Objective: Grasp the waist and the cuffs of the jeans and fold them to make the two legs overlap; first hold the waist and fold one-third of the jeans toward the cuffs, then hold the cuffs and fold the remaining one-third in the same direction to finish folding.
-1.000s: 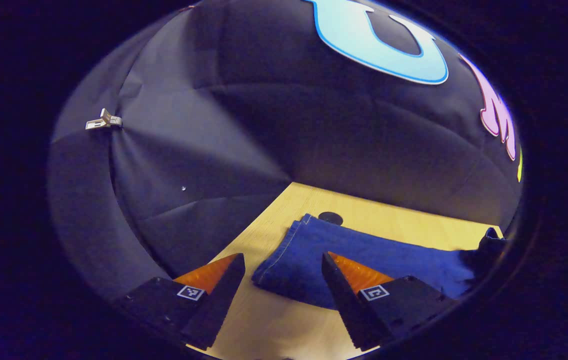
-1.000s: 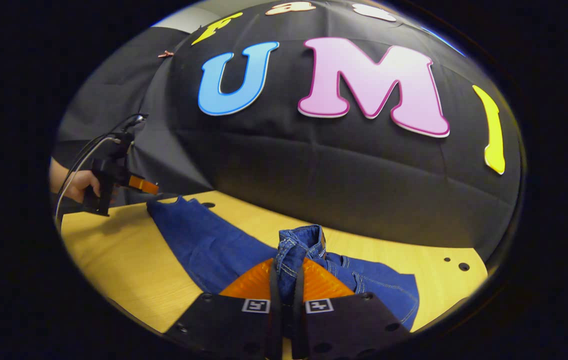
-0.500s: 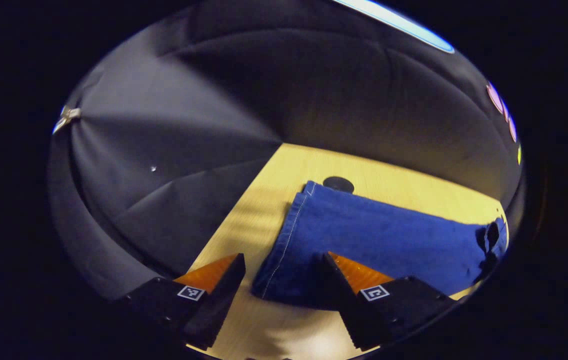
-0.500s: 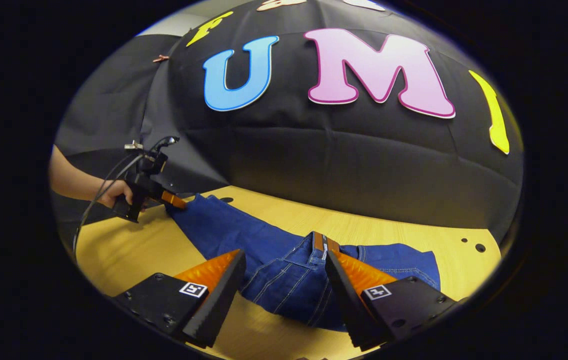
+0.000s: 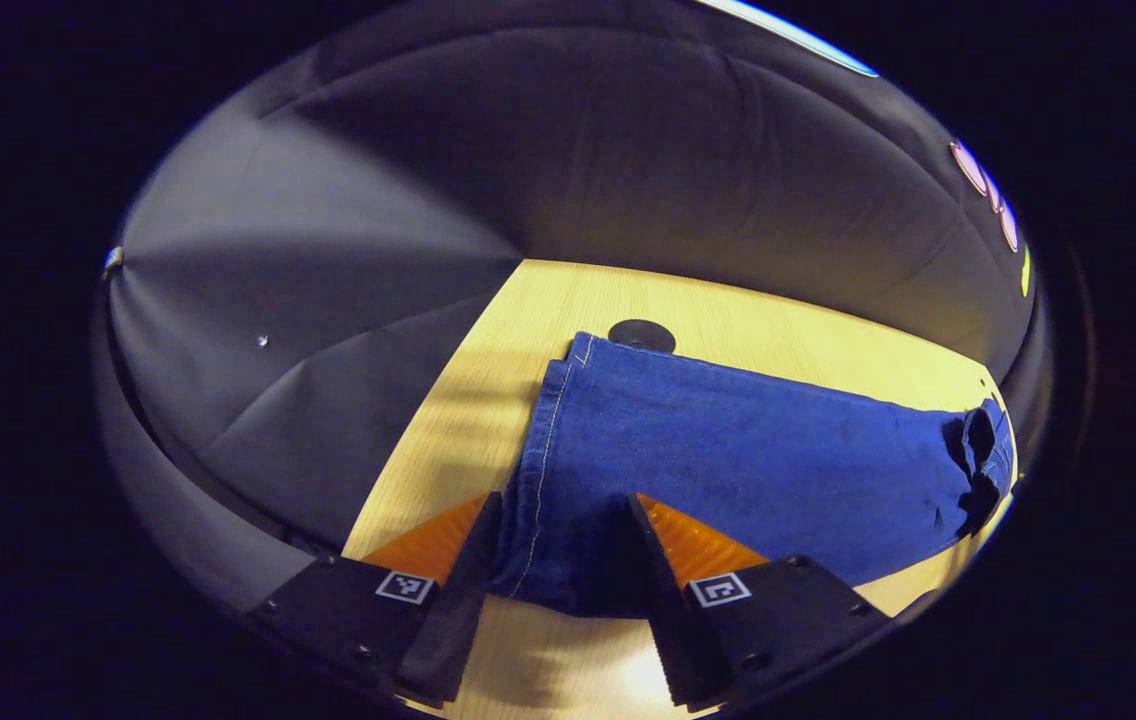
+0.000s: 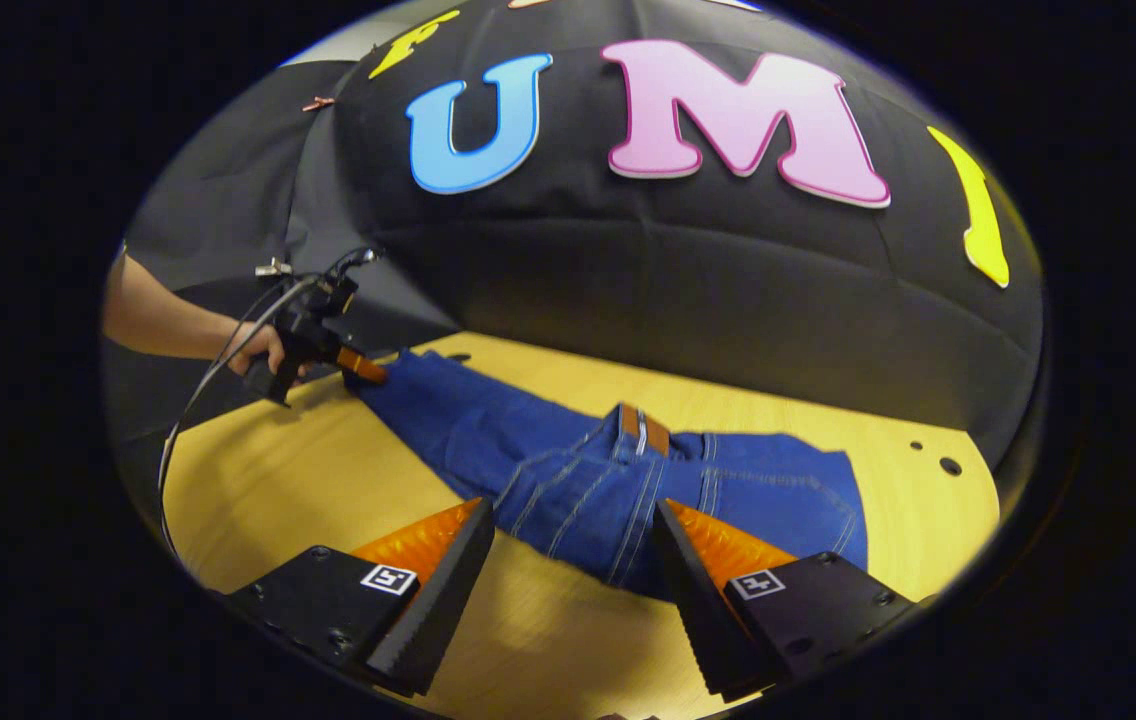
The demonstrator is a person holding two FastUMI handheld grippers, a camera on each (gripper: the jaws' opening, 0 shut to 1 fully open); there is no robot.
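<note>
The jeans (image 6: 568, 470) lay flat across the table (image 6: 278, 480), the waist end already folded over toward the cuffs. The left gripper (image 5: 558, 510) stood with its fingers spread around the near corner of the cuff end, one finger on each side of the hem, not pinching it. The right gripper (image 6: 573, 515) hung open just before the folded waist, touching no denim.
</note>
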